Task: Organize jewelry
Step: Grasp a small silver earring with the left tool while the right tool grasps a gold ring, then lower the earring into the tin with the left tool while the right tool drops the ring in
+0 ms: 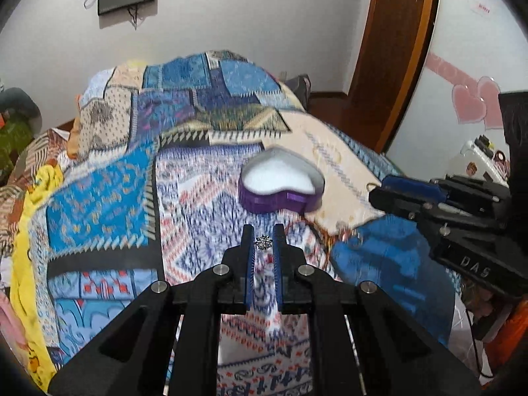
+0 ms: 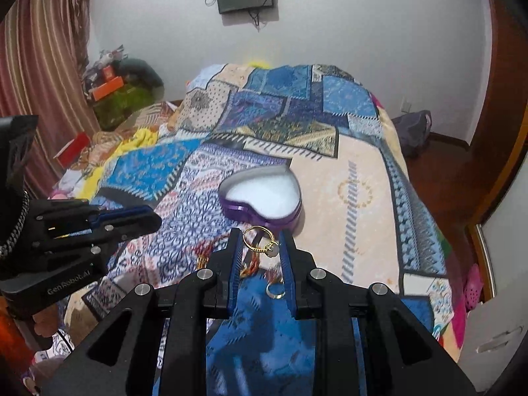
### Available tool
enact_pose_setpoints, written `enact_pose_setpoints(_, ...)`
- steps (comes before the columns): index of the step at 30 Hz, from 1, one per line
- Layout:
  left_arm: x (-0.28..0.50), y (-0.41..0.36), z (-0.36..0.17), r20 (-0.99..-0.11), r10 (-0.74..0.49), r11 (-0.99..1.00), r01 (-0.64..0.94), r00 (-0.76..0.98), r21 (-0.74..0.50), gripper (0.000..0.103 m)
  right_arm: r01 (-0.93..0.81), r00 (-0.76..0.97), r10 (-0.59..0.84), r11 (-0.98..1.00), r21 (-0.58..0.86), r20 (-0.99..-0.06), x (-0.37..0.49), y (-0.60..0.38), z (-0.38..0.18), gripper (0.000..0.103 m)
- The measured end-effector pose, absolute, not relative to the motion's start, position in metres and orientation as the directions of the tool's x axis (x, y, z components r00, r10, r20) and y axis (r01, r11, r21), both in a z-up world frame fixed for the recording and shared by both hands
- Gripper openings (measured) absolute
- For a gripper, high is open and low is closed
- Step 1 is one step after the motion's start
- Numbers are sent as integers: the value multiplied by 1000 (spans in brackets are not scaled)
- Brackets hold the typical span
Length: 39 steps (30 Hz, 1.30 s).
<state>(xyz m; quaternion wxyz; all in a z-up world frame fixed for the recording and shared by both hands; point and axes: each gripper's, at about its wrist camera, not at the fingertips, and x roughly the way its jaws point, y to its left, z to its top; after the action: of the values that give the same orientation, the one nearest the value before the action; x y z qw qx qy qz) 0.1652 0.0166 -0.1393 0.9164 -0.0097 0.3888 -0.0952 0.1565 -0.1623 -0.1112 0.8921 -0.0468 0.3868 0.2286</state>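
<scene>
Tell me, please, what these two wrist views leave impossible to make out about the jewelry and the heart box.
- Left wrist: the sparkly piece in the left gripper is too small to tell its type; its lower part is hidden between the pads.
- Left wrist: items by the right gripper are motion-blurred.
- Right wrist: the gold ring in the right gripper covers part of the string.
- Both views: the heart box interior is washed-out white.

The bed (image 1: pixel 109 198) is seen from low and close in both views, looking along it to the far wall. The left view is set left of the purple heart box (image 1: pixel 282 181); the right view is set right of it. The heart box (image 2: pixel 260 194) and the quilt around it are shared by both views.
</scene>
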Motion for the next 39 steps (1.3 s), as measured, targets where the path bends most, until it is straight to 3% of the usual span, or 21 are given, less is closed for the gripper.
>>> enact_pose_setpoints(22, 227, 23, -121, -634, -190, 982, 160, 750, -105, 9, -445, 630, 375, 892, 79, -680, 210, -159, -106, 20)
enact_pose_setpoints(30, 250, 21, -134, -657, -230, 973, 191, 717, -132, 9, -477, 606, 350, 879, 26, -714, 227, -145, -125, 20)
enact_pose_setpoints(39, 274, 19, -161, -710, -284, 958, 225, 644, -179, 9, -510, 514, 364, 857, 65, -777, 245, -139, -149, 20)
